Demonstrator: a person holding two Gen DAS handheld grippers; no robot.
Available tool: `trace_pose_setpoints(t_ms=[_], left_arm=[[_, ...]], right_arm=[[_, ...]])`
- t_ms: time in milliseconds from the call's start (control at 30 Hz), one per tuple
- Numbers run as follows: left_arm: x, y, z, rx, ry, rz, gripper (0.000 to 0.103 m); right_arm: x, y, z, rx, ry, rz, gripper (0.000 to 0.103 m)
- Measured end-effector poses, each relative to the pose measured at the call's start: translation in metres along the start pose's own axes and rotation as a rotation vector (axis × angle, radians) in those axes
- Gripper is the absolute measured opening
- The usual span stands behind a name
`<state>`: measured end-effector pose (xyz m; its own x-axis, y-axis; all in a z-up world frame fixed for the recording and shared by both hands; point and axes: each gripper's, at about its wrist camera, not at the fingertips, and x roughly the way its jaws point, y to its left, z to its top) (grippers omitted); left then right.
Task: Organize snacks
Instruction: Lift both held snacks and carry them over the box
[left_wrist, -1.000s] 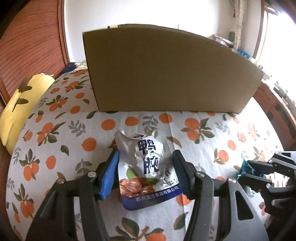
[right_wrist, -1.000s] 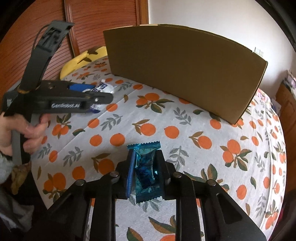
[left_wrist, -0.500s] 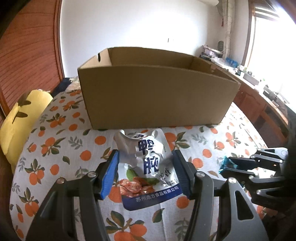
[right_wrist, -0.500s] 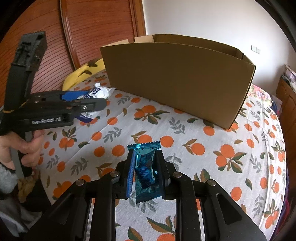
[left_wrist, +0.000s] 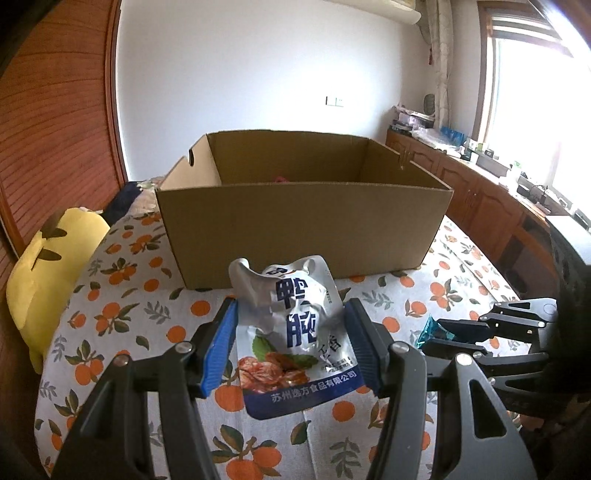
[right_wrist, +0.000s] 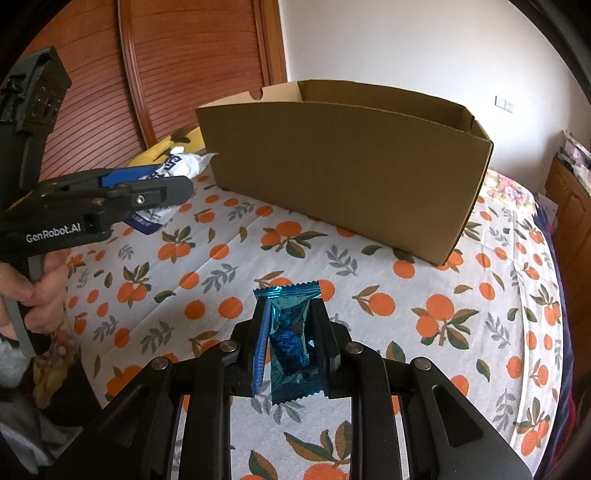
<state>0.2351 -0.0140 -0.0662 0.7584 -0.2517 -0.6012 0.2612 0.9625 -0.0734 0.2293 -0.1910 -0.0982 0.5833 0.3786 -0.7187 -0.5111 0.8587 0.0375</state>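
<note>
Above the orange-print tablecloth (right_wrist: 369, 266), short of the cardboard box (left_wrist: 303, 229), the silver pouch (left_wrist: 295, 332) sat pinched by the left gripper (left_wrist: 291, 343), and the right gripper (right_wrist: 290, 343) squeezed 1 blue candy (right_wrist: 290, 339); a yellow pillow (left_wrist: 55, 266) lay at the left edge.

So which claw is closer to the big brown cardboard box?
Left. The left claw, holding the silver snack pouch, sits just before the big brown cardboard box; the right claw, holding the blue candy wrapper, hangs farther back.
</note>
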Motion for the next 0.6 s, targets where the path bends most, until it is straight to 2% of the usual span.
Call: trace_pose_setpoints(t_ms=[200,500,600], left_arm=[[-0.009,0.001,0.012,0.003,-0.043,-0.01,0.058],[-0.021,0.012,0.041,0.029,-0.117,-0.022,0.058],[-0.021,0.017,0.053,0.043,-0.139,-0.023,0.058]], right_arm=[[-0.011,0.004,0.007,-0.004,-0.031,-0.016,0.02],[-0.041,0.013,0.058,-0.033,-0.133,-0.052,0.02],[-0.04,0.009,0.075,-0.049,-0.142,-0.071,0.02]])
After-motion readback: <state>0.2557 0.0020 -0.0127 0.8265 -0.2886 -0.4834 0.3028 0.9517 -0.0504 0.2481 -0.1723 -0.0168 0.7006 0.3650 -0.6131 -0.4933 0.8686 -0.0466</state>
